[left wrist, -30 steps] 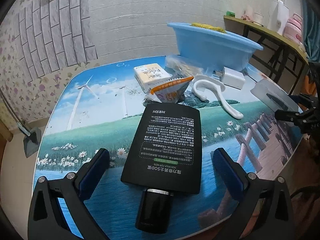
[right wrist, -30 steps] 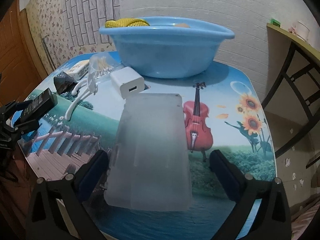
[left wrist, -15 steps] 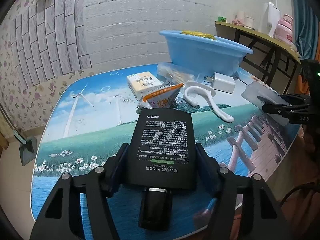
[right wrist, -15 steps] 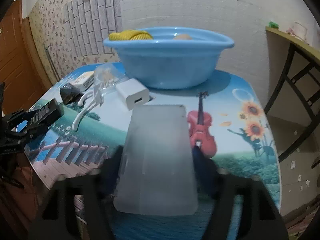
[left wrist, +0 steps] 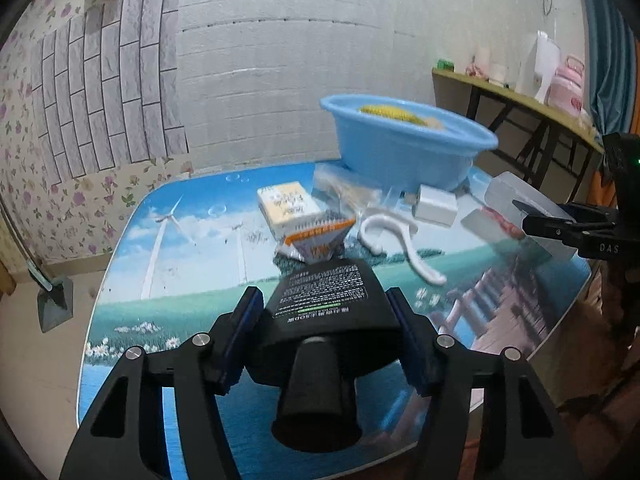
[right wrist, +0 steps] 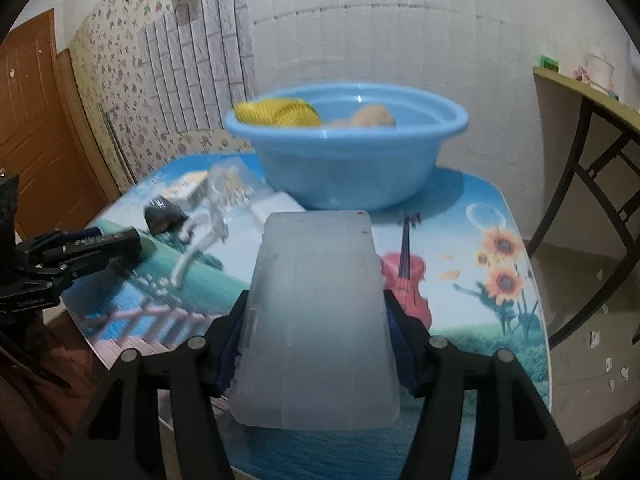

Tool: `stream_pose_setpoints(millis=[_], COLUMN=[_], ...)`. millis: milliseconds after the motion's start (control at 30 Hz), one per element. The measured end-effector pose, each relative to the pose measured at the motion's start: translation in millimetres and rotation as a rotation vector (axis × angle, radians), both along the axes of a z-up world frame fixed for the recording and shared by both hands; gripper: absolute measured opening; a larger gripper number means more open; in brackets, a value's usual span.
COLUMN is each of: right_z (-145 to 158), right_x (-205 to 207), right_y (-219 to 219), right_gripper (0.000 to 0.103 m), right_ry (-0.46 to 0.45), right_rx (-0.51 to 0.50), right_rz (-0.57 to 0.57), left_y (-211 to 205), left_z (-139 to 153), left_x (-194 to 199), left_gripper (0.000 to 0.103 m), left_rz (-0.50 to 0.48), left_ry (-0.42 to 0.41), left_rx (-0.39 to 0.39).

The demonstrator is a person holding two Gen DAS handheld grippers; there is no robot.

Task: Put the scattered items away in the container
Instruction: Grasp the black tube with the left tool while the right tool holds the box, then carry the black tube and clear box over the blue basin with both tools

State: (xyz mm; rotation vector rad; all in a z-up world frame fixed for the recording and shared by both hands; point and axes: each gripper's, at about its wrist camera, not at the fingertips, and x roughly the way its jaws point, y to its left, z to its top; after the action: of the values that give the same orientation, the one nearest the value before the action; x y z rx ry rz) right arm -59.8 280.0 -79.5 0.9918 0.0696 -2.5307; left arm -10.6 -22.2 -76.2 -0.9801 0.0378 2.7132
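My left gripper [left wrist: 325,312] is shut on a flat black bottle [left wrist: 326,300] with white print, cap toward the camera, lifted a little off the table. My right gripper [right wrist: 316,320] is shut on a frosted translucent plastic box [right wrist: 316,312], tilted up toward the blue basin [right wrist: 348,160]. The basin [left wrist: 404,148] stands at the back of the table and holds a yellow mesh item [right wrist: 280,114] and a tan lump [right wrist: 372,118]. Loose on the table lie a white hook-shaped handle [left wrist: 396,236], a white charger [left wrist: 436,204], a small cream box [left wrist: 286,208], an orange-and-white packet [left wrist: 316,240] and a clear bag [left wrist: 344,188].
The table [left wrist: 180,248] has a printed landscape top and stands against a white brick wall. A wooden side shelf [left wrist: 520,100] with a kettle and cups is at the right, a brown door [right wrist: 36,120] at the left. The right gripper [left wrist: 580,228] shows at the left view's right edge.
Both grippers went from wide open to closed on their objects: the left on the black bottle, the right on the frosted box. Both objects have since tilted up off the table.
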Motion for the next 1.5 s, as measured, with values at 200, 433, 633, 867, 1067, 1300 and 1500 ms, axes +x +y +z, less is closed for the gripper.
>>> stream_pose_setpoints(millis=[200,433,633,867,1067,1300,1500], right_z=[22.5,17.3,14.6,10.6,9.9,18.0,33.2], right_x=[0.5,-1.9,-1.5,-0.5,-0.7,0.6,4.2], right_y=[-3.1,-3.7,-3.5,-6.6,-5.6,-5.9,-10.6], right_gripper=[0.061,0.061,0.061,0.061,0.061,0.061,0.061], right_ry=[0.039,0.003,-0.017,-0.036,-0.041,-0.016,0.013], right_rx=[-0.022,-0.026,-0.021,-0.010,-0.007,-0.017,-0.046], right_rz=[0.008,0.008,0.008,0.017,0.010,0.018,0.046], left_y=[1.8,-0.1,-0.6,7.1,12.9,9.4,11.3], left_z=[21.4,13.3,6.8,-3.8,-8.4,14.5,42.3], left_x=[-3.7,-15.0,-13.5,-19.4,-22.1,-17.4,-21.3], left_gripper=[0.049,0.024,0.024,0.030,0.020,0.020,0.020], left_rz=[-0.007,-0.017,-0.028,-0.038,-0.045,-0.037,-0.039], left_ry=[0.049,-0.013,-0.044,-0.085,-0.108,-0.065,-0.017], left_rx=[0.015,0.025,0.053,0.040,0.021,0.047,0.061])
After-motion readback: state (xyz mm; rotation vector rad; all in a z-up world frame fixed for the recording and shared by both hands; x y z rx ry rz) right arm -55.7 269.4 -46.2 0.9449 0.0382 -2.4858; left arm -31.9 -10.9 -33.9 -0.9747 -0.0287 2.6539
